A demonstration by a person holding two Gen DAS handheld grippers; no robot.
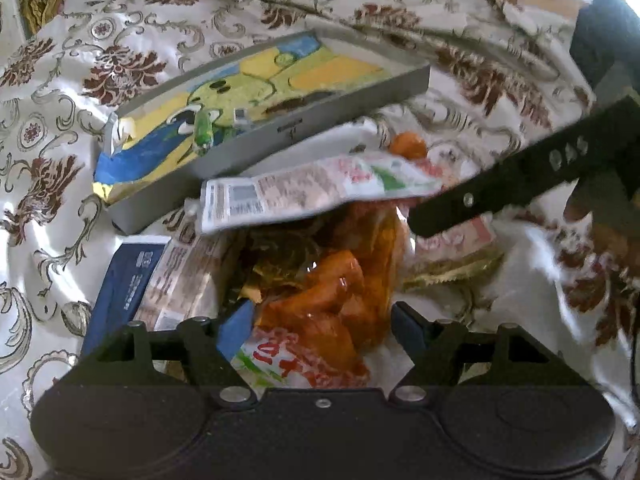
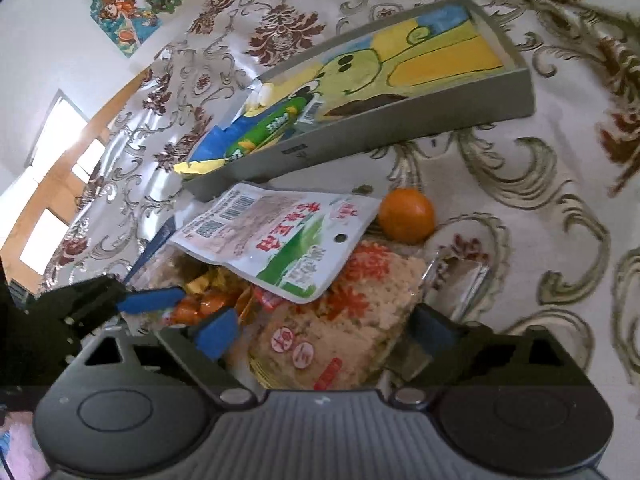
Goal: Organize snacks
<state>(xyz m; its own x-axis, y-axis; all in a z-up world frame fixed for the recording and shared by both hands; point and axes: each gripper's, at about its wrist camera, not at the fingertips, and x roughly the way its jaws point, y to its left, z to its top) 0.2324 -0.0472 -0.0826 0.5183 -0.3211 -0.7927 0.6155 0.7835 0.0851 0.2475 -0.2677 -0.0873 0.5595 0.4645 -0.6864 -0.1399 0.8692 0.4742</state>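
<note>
One floral tablecloth spreads under everything, and on it, toward twelve o'clock from my jaws, lies the grey tray lined with a yellow, green and blue cartoon picture. A slim green snack stick rests inside the tray at its near-left end, slanted across the lining.

Just below the tray sits the loose heap of snacks. My right gripper hangs over the rice cracker pack, its blue-padded fingers spread wide to either side of it, clamped on nothing. A white and green pouch with red lettering and a barcode lies tilted on top of that pack, toward eleven o'clock. At one o'clock from the pouch, touching its corner, is the orange fruit.

My left gripper is likewise spread apart, straddling the orange packet (clear wrap, glossy orange pieces inside); whether the pads touch it I cannot tell. At nine o'clock from it lies a dark blue packet, partly under a printed wrapper.
</note>
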